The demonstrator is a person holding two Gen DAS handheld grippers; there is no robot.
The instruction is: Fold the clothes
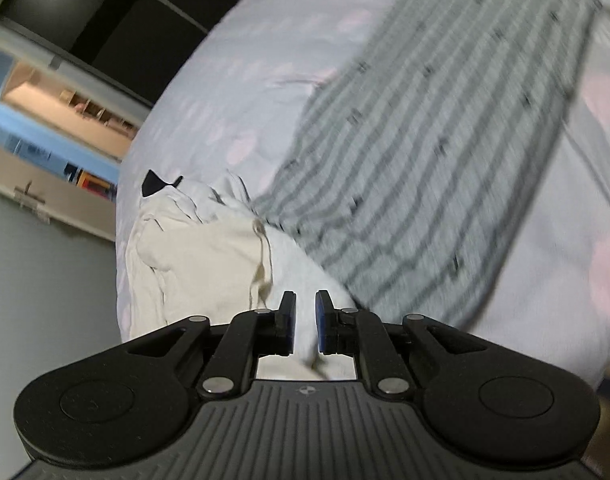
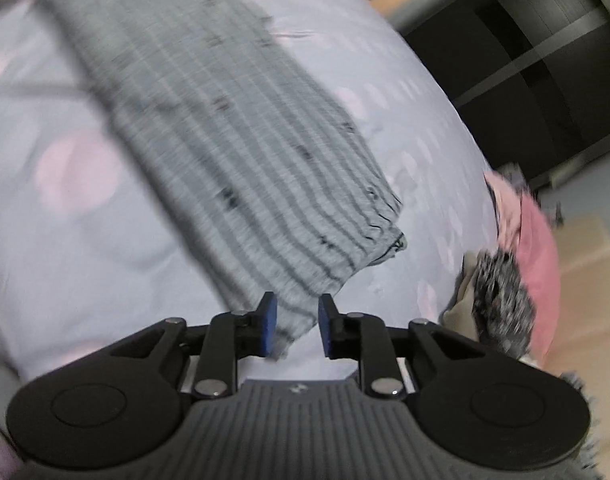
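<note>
A grey garment with thin dark stripes (image 1: 425,140) lies folded into a long band on the pale blue bed sheet (image 1: 245,60). My left gripper (image 1: 306,300) hovers over a crumpled cream garment (image 1: 209,260) next to the striped one. Its blue pads stand slightly apart with nothing pinched. In the right wrist view the striped garment (image 2: 233,152) runs diagonally, and its near corner lies under my right gripper (image 2: 297,304). That gripper is open, and its pads do not touch the cloth. Both views are motion-blurred.
The pink-dotted sheet (image 2: 65,220) covers the bed. A pink cloth (image 2: 533,248) and a speckled grey one (image 2: 501,296) lie at the bed's right edge. A small black item (image 1: 153,186) sits by the cream pile. Shelves (image 1: 65,108) and dark cabinets (image 2: 545,60) stand beyond.
</note>
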